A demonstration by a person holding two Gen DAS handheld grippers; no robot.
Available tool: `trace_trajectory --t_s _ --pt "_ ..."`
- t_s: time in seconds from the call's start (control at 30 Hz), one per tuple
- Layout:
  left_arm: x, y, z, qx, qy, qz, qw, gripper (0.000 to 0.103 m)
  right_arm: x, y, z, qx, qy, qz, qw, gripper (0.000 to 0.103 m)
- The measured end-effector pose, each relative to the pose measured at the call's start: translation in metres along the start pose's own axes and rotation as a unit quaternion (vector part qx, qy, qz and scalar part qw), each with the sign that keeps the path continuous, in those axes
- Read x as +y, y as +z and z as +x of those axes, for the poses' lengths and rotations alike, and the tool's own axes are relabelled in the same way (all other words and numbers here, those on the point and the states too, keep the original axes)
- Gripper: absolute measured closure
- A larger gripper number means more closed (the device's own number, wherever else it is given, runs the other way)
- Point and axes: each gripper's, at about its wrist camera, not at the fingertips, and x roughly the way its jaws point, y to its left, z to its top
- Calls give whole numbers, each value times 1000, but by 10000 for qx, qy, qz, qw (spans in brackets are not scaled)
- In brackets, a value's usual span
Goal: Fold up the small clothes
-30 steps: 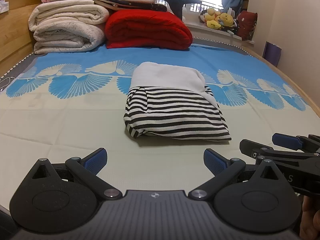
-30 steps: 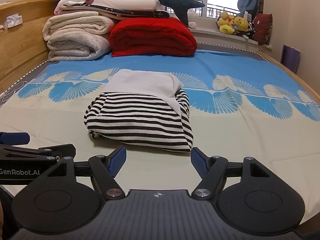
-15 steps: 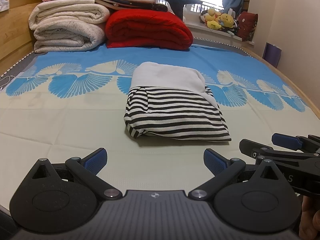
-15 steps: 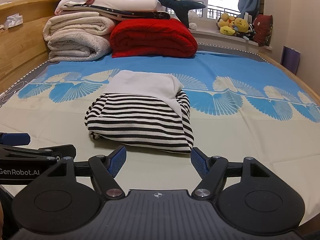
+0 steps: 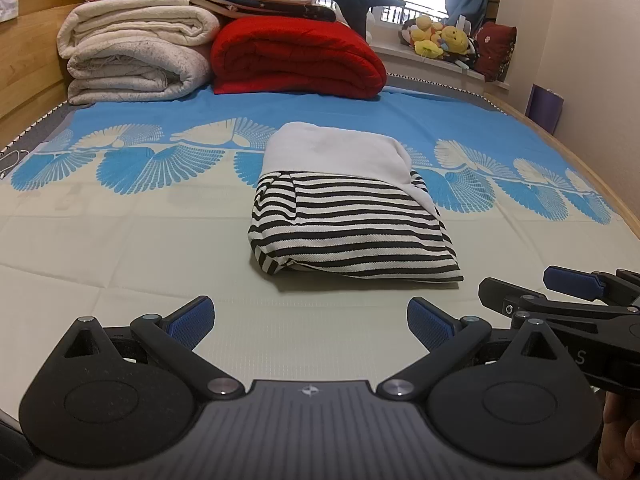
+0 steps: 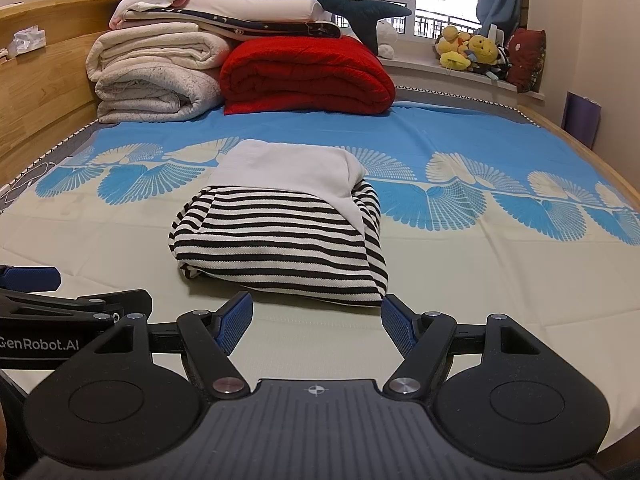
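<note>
Blue-patterned bed (image 5: 120,240) carries the striped garment (image 5: 352,236) folded mid-frame; left hand-held gripper (image 5: 310,322) and right hand-held gripper (image 6: 316,320) hover apart, empty. Folding looks finished; next, perhaps neatening.

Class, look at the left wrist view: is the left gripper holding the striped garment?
No: the left gripper is open and empty, short of the striped garment lying folded on the bed.

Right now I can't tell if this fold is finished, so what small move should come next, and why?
Probably none on the striped garment: it lies as a compact folded bundle on the bed sheet, white part on top. Both the left gripper and the right gripper are open, empty and short of it. I would ease both back and leave it.
</note>
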Motion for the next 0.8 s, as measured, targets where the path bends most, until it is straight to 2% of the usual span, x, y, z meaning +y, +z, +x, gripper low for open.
trace_trajectory --t_s 0.8 --pt "-3 -3 3 -1 -22 13 10000 0 0 2 0 5 -8 21 10000 30"
